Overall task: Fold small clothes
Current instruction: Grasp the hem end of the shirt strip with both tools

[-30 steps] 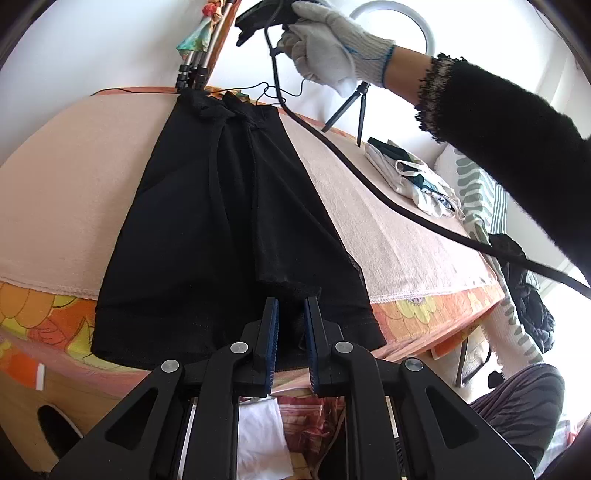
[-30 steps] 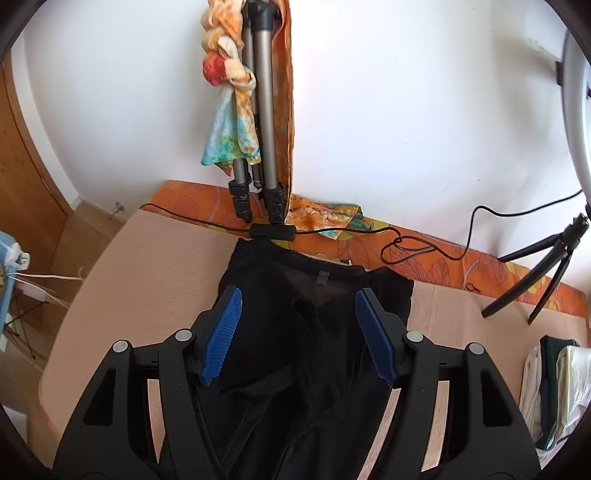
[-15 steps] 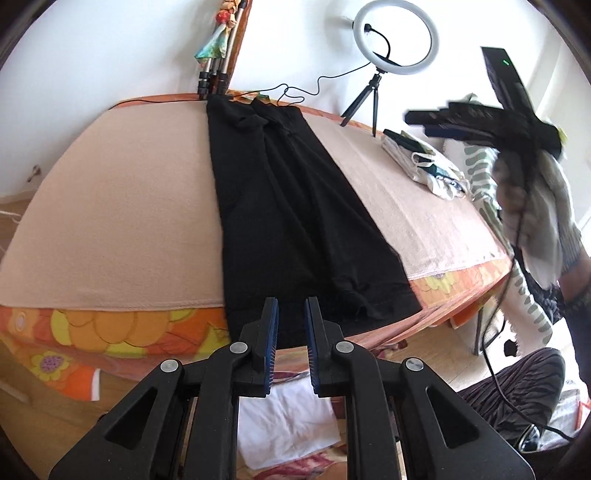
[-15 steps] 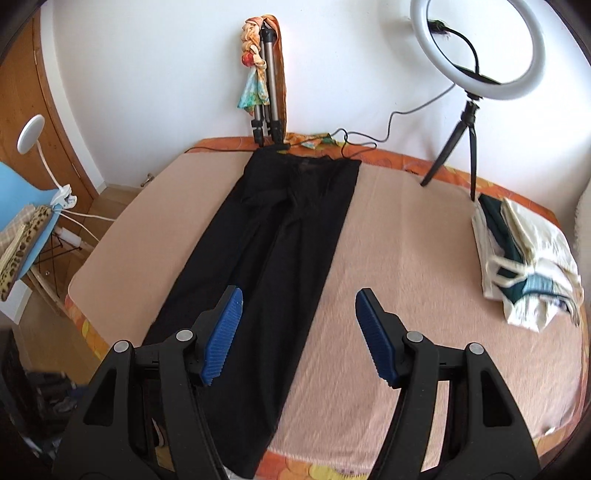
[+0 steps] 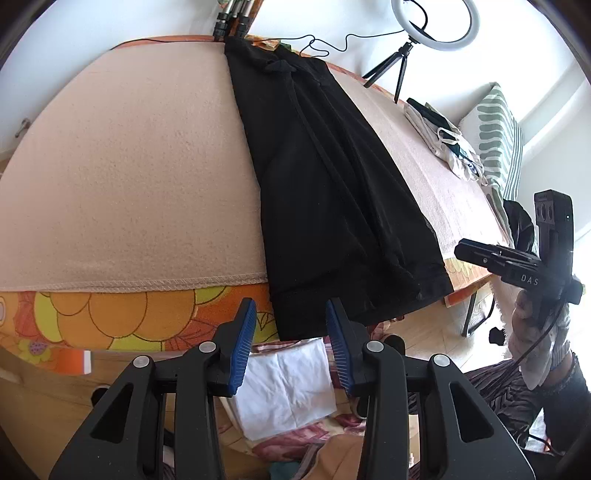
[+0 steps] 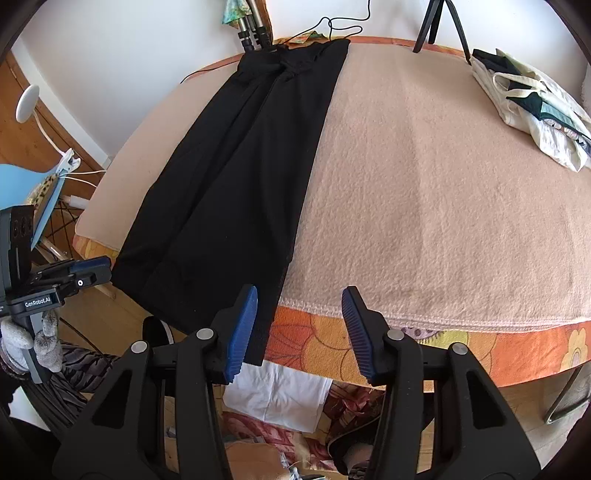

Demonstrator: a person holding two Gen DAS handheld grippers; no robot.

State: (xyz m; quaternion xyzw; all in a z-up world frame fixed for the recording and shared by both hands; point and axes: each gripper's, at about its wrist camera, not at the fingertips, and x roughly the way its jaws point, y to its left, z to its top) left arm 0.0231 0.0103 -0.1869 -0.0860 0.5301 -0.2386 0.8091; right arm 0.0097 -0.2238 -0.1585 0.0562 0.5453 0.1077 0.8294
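Observation:
A long black garment (image 5: 332, 177) lies lengthwise on the beige blanket (image 5: 129, 177), folded in a narrow strip, its near hem hanging over the table's front edge. It also shows in the right wrist view (image 6: 236, 177). My left gripper (image 5: 290, 343) is open and empty, just in front of the hem's left corner. My right gripper (image 6: 299, 332) is open and empty, at the hem's right corner by the front edge. The right gripper also shows in the left wrist view (image 5: 517, 258), and the left one in the right wrist view (image 6: 55, 277).
A pile of folded light and dark clothes (image 6: 532, 110) lies at the far right of the table. A ring light on a small tripod (image 5: 406, 55) and a larger tripod (image 6: 255, 29) stand at the back edge. White cloth (image 6: 280, 395) lies on the floor below.
My left gripper has opened and pulled back toward the near hem. My right gripper has drawn back from the far waistband to the front edge of the table.

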